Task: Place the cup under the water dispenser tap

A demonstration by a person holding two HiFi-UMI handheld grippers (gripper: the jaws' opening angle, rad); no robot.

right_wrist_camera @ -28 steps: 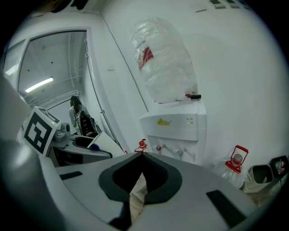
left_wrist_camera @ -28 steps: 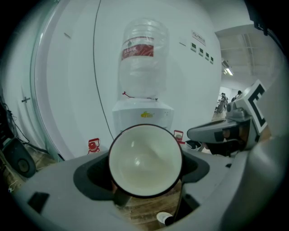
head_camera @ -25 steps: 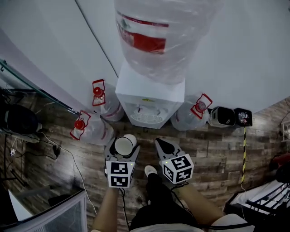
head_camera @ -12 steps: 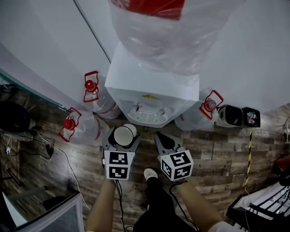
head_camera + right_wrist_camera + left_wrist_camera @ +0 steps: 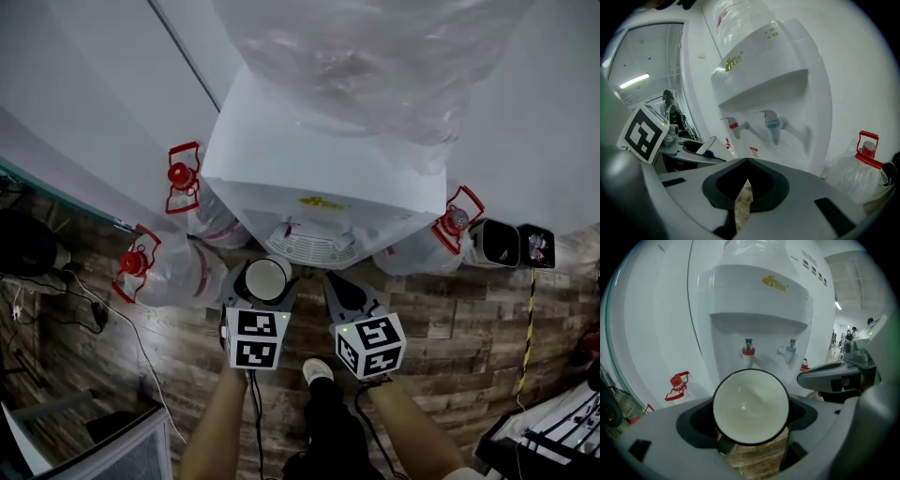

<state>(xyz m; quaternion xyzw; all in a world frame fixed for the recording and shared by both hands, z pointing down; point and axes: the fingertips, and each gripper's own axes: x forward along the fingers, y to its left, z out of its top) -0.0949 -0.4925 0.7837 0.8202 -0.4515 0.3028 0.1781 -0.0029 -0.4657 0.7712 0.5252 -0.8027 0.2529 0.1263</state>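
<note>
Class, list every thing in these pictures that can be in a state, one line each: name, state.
cup, empty, held, not yet under a tap
left gripper, fingers shut on the cup
right gripper, fingers shut, empty
red tap, no water running
blue tap, no water running
floor bottles, capped

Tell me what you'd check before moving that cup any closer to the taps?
1. Grip on the cup by the left hand-held gripper: ok, a jaw on each side.
2. The cup upright and empty: ok.
3. The cup under the red tap or blue tap: not ok, it is out in front of the water dispenser.
4. Idle right hand-held gripper shut, holding nothing: ok.
5. Which tap is meant: cannot tell.
</note>
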